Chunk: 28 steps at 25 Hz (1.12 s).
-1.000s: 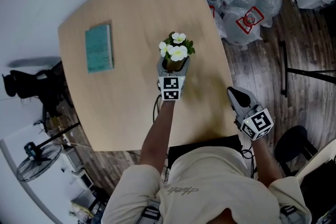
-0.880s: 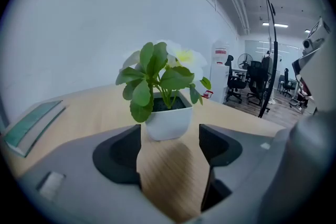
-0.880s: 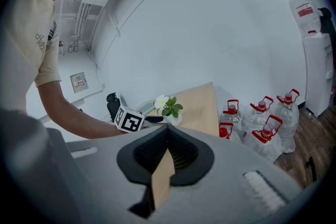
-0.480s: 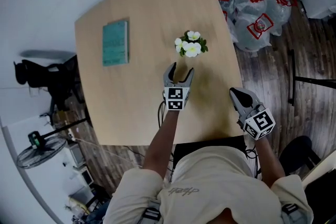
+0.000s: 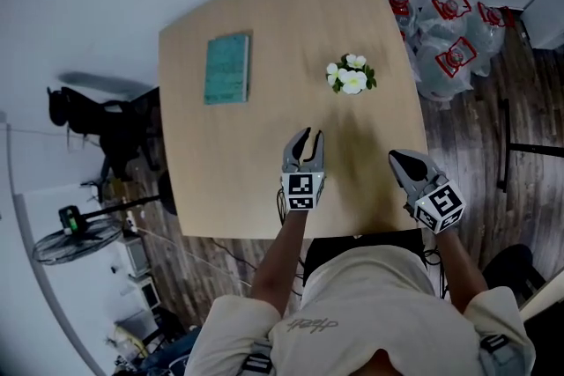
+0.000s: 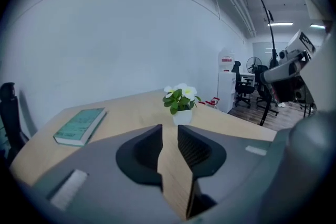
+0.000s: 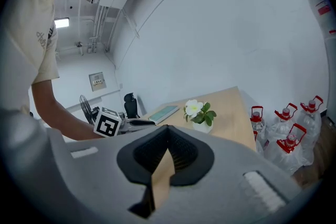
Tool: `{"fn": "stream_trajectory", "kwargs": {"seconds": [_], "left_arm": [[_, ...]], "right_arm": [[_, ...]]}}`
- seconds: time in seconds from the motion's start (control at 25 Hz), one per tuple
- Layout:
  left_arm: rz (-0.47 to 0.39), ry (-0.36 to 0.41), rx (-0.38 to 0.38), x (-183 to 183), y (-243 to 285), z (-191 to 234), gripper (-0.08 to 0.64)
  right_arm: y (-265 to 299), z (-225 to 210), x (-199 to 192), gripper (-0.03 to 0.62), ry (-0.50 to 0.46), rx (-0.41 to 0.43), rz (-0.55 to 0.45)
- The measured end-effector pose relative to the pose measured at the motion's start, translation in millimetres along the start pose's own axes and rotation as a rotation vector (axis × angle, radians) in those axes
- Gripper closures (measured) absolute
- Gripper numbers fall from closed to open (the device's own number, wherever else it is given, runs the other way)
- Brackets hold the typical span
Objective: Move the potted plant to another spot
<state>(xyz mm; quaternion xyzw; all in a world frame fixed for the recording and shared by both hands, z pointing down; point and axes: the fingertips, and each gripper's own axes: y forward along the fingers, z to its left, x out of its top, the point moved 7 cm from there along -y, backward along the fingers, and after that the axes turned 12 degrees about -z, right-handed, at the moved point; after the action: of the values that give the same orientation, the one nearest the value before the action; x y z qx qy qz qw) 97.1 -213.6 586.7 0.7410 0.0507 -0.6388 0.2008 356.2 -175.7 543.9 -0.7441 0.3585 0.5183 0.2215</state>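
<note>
The potted plant [image 5: 352, 77], white flowers in a small white pot, stands alone on the wooden table [image 5: 264, 128] towards its far right side. It also shows in the left gripper view [image 6: 180, 99] and the right gripper view [image 7: 199, 112]. My left gripper [image 5: 308, 136] hovers well back from the plant, nearer the person. Its jaws are closing, a narrow gap is left, and nothing is between them [image 6: 169, 127]. My right gripper [image 5: 394, 156] is by the table's near right edge, its tips together and empty [image 7: 168, 128].
A teal book [image 5: 227, 68] lies on the table's far left part. Several water bottles [image 5: 449, 40] in clear bags stand on the floor beyond the right edge. A black office chair [image 5: 97, 123] and a fan [image 5: 75, 238] are to the left.
The left gripper let go of the plant's pot and drew back towards the person, its jaws narrowing. The plant stays where it was set. The right gripper shifted a little.
</note>
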Motion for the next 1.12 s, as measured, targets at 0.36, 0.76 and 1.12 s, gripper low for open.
{"fn": "stream_trajectory", "kwargs": {"seconds": [0.36,0.76,1.12], "left_arm": [[-0.052,0.001,0.026,8.4,-74.1,32.4,0.545],[-0.085,-0.056,0.083,28.5,-152.5,89.2,0.545],[-0.192,-0.108,0.101,44.8,-195.4,130.2,0.545]], "right_arm": [[29.3,53.7,-1.0,0.591,-0.079,0.059,0.009],[59.5,123.0,13.7,0.591,-0.150,0.058,-0.042],[69.8,178.3,18.4,0.591,-0.208,0.017,-0.104]]}}
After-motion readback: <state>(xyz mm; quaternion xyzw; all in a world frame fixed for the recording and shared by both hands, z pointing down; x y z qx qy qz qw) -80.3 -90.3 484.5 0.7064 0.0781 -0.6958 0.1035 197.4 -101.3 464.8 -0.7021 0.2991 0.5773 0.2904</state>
